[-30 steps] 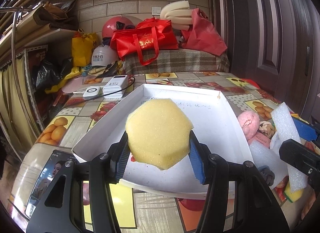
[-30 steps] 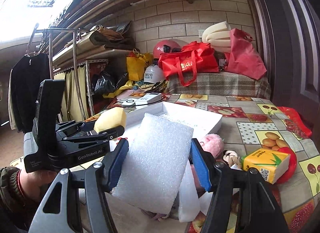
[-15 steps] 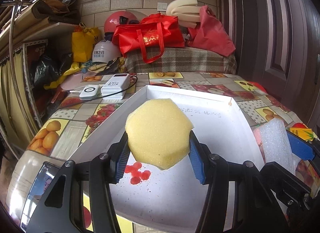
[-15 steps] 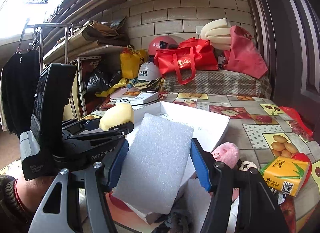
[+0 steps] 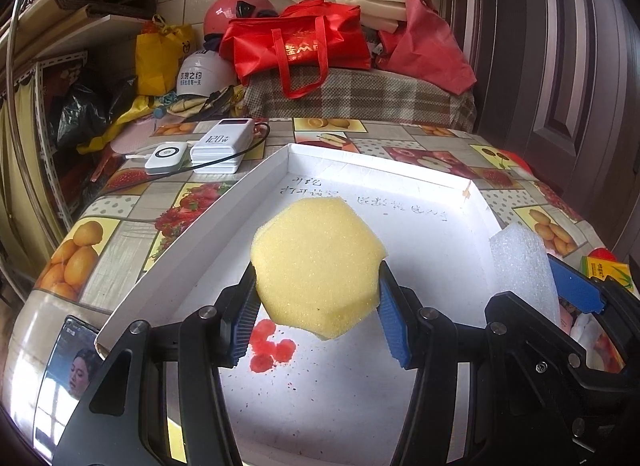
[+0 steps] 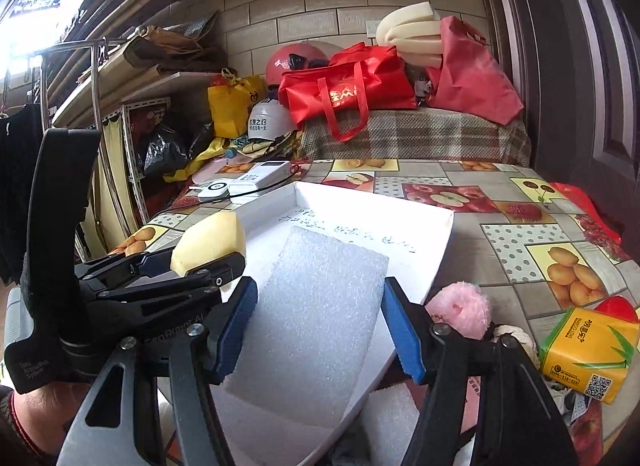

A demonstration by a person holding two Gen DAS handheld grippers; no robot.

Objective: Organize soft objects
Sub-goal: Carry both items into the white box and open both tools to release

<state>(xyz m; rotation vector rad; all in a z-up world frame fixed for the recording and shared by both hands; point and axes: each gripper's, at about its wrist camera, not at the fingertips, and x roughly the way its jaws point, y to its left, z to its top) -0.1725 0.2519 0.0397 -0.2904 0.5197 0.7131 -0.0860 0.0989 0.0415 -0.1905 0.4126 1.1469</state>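
My left gripper [image 5: 316, 322] is shut on a yellow hexagonal sponge [image 5: 318, 266] and holds it above the middle of a shallow white tray [image 5: 264, 173]. The sponge also shows in the right wrist view [image 6: 208, 242]. My right gripper [image 6: 324, 326] is shut on a white foam sheet [image 6: 316, 322], held over the tray's [image 6: 440, 258] near right part. The foam sheet also shows at the right of the left wrist view [image 5: 524, 266]. The tray's floor has handwriting and red stains.
A pink plush ball [image 6: 460, 306], a yellow tissue pack [image 6: 588, 350] and more white foam [image 6: 388, 410] lie right of the tray. Power banks [image 5: 222, 141] and a phone [image 5: 68, 362] lie to its left. Red bags [image 5: 296, 41] and helmets stand behind.
Both grippers moved forward over the tray with their loads. The foam sheet came in over the tray's right side beside the sponge.
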